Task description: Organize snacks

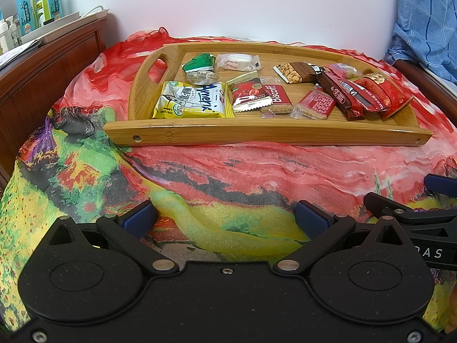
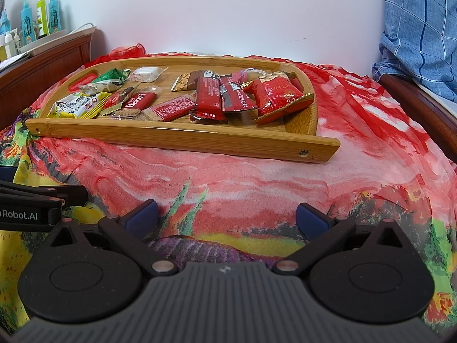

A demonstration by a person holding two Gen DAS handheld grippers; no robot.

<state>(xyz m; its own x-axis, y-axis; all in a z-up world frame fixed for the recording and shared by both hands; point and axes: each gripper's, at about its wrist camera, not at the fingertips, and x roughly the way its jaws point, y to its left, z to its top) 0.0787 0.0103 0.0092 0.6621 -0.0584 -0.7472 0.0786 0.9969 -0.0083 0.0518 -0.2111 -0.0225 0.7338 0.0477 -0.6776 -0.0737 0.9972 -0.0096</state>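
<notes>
A bamboo tray (image 1: 257, 135) (image 2: 182, 138) lies on a bed and holds several snack packets. At its left are a yellow-white packet (image 1: 190, 101) (image 2: 75, 105), a green packet (image 1: 198, 61) (image 2: 110, 75) and a white packet (image 1: 237, 62) (image 2: 145, 73). A Biscoff biscuit (image 1: 275, 100) (image 2: 137, 101) lies mid-tray, and red packets (image 1: 371, 94) (image 2: 274, 94) are piled at the right. My left gripper (image 1: 227, 220) is open over the cloth, well short of the tray. My right gripper (image 2: 227, 218) is open too, holding nothing, beside the left one.
A colourful printed cloth (image 1: 228, 171) (image 2: 242, 183) covers the bed. A wooden headboard (image 1: 51, 65) at the left carries spray bottles (image 1: 38, 0) (image 2: 40, 15). A blue checked pillow (image 1: 428, 20) (image 2: 420, 28) lies at the right, and a white wall stands behind.
</notes>
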